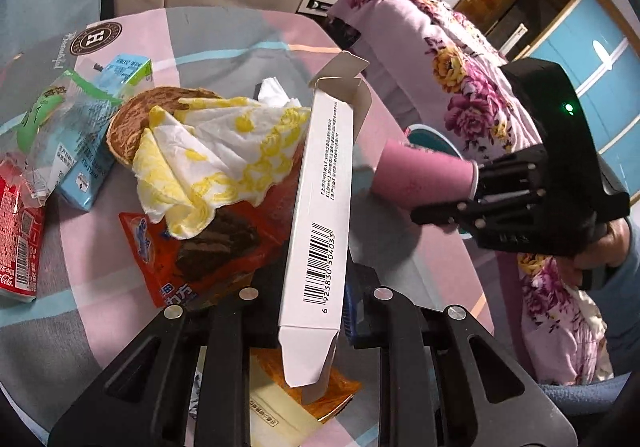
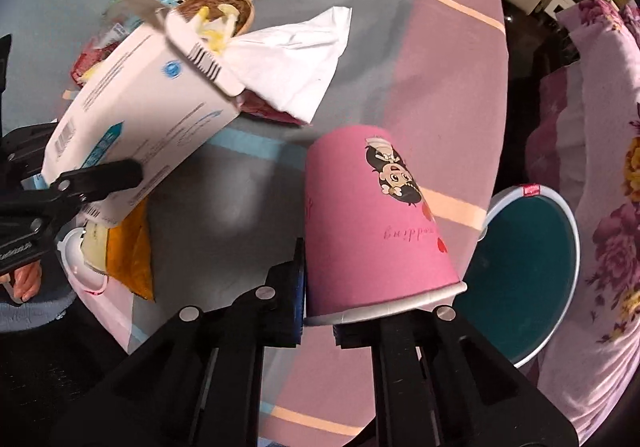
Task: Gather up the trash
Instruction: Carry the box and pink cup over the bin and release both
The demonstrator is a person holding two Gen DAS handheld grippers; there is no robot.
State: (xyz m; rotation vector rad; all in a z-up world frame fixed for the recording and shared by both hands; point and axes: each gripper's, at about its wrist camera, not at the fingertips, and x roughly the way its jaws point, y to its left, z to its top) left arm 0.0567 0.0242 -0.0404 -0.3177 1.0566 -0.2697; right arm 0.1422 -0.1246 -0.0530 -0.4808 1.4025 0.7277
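Observation:
My left gripper (image 1: 312, 287) is shut on a long white carton (image 1: 320, 215) with a barcode, held above the table; it also shows in the right wrist view (image 2: 132, 127). My right gripper (image 2: 318, 287) is shut on the rim of a pink paper cup (image 2: 368, 215), held on its side above the table edge; it also shows in the left wrist view (image 1: 420, 175). A bin with a dark teal inside (image 2: 524, 275) stands below the table's right edge, just right of the cup.
On the round table (image 2: 420, 59) lie a yellow-printed napkin (image 1: 216, 159), a white tissue (image 2: 296, 59), a red snack wrapper (image 1: 192, 255), a blue drink carton (image 1: 88, 175), a red cola pack (image 1: 16, 239) and an orange packet (image 2: 132, 259). A floral cover (image 1: 460, 59) lies to the right.

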